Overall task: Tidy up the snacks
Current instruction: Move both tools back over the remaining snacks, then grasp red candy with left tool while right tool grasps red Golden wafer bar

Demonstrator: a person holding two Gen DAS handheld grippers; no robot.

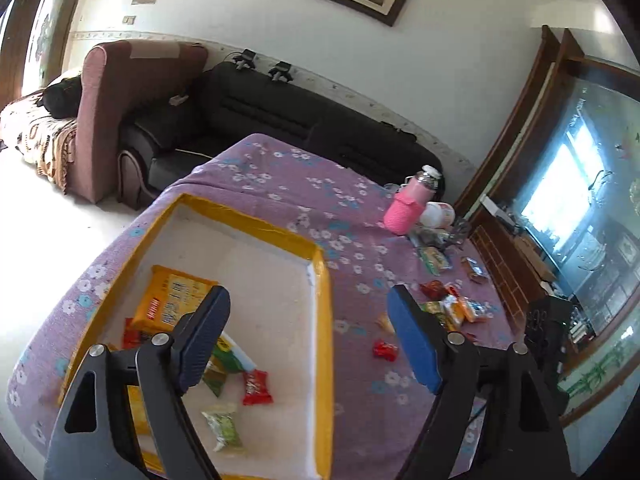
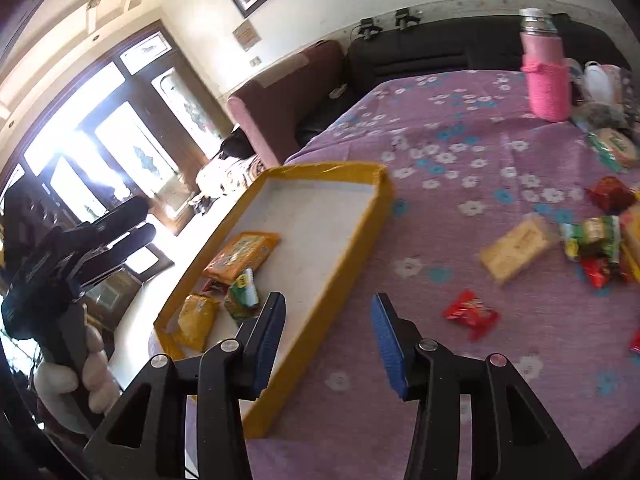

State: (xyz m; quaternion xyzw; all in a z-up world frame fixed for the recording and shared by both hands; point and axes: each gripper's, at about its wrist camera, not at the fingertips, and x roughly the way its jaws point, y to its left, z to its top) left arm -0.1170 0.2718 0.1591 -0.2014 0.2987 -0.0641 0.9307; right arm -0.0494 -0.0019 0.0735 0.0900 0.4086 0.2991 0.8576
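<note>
A yellow-rimmed tray [image 1: 322, 320] lies on a purple flowered tablecloth and holds several snack packs: an orange biscuit pack [image 1: 172, 300], a red pack [image 1: 256, 388] and a green pack [image 1: 224, 428]. My left gripper [image 1: 308, 332] is open and empty above the tray's right rim. My right gripper [image 2: 328, 340] is open and empty above the tray's [image 2: 360, 232] near right wall. Loose snacks lie to the right: a red pack [image 2: 472, 314], a blurred tan pack [image 2: 516, 248] and a mixed pile [image 2: 600, 240]. The left gripper also shows in the right wrist view [image 2: 120, 224], held by a gloved hand.
A pink bottle [image 2: 546, 76] stands at the table's far right, with a white cup [image 1: 438, 214] and small clutter beside it. A black sofa [image 1: 256, 108] and a mauve armchair [image 1: 104, 120] stand behind the table. A glass cabinet [image 1: 580, 200] is at the right.
</note>
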